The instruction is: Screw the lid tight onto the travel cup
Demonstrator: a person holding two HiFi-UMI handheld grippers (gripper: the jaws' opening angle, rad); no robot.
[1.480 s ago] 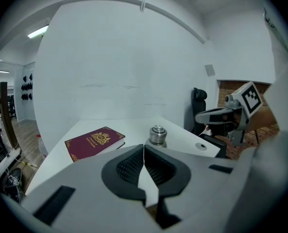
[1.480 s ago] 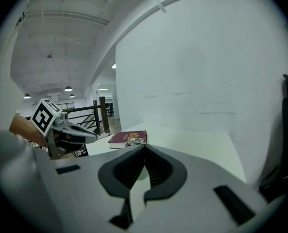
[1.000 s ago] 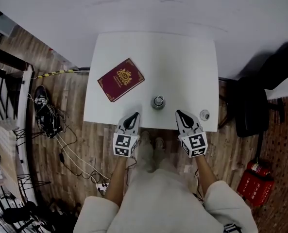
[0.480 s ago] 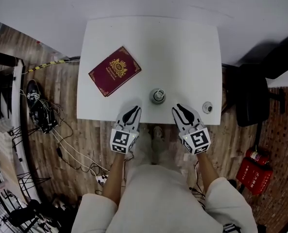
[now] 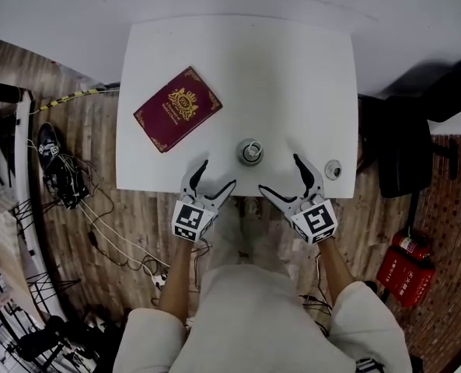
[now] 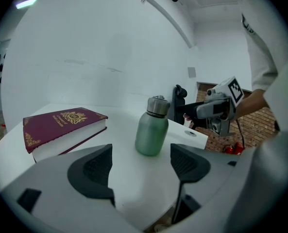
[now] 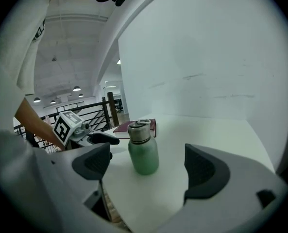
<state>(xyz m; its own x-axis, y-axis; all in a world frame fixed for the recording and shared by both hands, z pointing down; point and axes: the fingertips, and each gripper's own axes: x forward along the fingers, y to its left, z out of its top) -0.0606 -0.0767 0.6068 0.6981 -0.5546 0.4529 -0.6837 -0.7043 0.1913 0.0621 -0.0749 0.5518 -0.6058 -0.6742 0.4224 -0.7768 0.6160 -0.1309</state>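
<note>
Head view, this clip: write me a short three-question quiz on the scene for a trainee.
1. True or false: the travel cup lies on its side on the table.
2. What lies left of the cup in the head view? A maroon book; B plate; C phone.
3. Fill in: the small round lid lies to the cup's ___, by the table's near edge.
Key: 1 false, it stands upright; 2 A; 3 right.

Opening empty, left tongs (image 5: 217, 175) and right tongs (image 5: 281, 175) flank the travel cup (image 5: 251, 152).

Left tongs (image 5: 217, 174), right tongs (image 5: 280, 174) side by side, jaws opening, seemingly level
</note>
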